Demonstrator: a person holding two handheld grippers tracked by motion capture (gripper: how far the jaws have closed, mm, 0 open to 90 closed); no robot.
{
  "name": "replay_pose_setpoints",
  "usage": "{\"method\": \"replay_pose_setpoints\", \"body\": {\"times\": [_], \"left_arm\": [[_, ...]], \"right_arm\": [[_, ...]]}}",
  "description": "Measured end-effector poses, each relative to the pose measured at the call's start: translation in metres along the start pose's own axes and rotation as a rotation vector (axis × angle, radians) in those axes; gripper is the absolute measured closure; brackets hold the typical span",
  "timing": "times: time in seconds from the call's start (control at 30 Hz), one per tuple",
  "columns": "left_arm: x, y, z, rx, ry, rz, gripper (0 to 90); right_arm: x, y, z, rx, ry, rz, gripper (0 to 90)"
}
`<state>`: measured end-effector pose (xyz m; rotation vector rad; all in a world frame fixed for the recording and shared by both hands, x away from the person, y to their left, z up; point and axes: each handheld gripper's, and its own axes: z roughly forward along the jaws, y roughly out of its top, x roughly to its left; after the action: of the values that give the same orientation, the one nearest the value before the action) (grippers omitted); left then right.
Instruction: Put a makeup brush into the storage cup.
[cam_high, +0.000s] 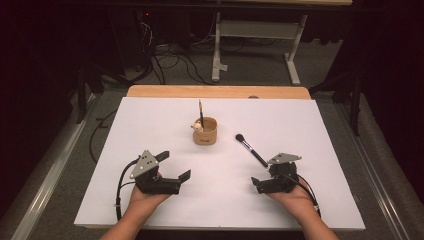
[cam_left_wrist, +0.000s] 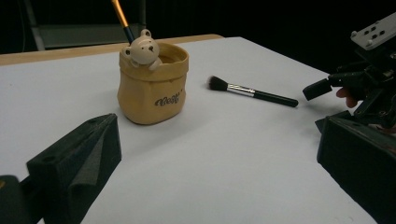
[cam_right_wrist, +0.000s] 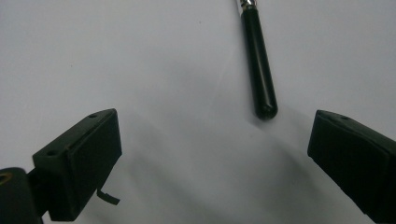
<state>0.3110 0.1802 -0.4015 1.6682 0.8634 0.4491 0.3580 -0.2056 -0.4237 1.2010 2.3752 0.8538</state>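
Note:
A tan pouch-shaped cup (cam_high: 205, 133) (cam_left_wrist: 152, 88) with a small bear figure (cam_left_wrist: 142, 46) on its rim stands mid-table, and an orange-handled brush (cam_high: 200, 112) (cam_left_wrist: 120, 16) leans upright in it. A black makeup brush (cam_high: 251, 149) (cam_left_wrist: 252, 92) lies flat to the cup's right, bristles toward the cup. My left gripper (cam_high: 174, 165) (cam_left_wrist: 219, 158) rests open at the near left, aimed at the cup. My right gripper (cam_high: 264, 175) (cam_right_wrist: 215, 154) is open just short of the brush's handle end (cam_right_wrist: 259, 65), with nothing between its jaws. The left gripper view also shows the right gripper (cam_left_wrist: 345, 86).
A white sheet (cam_high: 150, 120) covers the table, with a wooden edge (cam_high: 215, 91) along the far side. Beyond the table are a white frame (cam_high: 295, 55) and cables (cam_high: 170, 60) on the floor.

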Motion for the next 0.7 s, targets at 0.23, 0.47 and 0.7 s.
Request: {"method": "replay_pose_setpoints", "body": {"times": [0.23, 0.47, 0.7], "left_arm": [[0.001, 0.0, -0.002, -0.005, 0.003, -0.001, 0.7], [0.005, 0.002, -0.005, -0.017, 0.011, -0.005, 0.7], [0.004, 0.002, -0.005, -0.015, 0.004, 0.002, 0.7]], "right_arm": [[-0.001, 0.002, -0.006, 0.058, 0.0, -0.009, 9.2], [-0.002, 0.013, -0.011, 0.156, -0.002, -0.051, 12.4], [-0.004, 0.02, -0.013, 0.226, 0.018, -0.055, 15.8]]}}
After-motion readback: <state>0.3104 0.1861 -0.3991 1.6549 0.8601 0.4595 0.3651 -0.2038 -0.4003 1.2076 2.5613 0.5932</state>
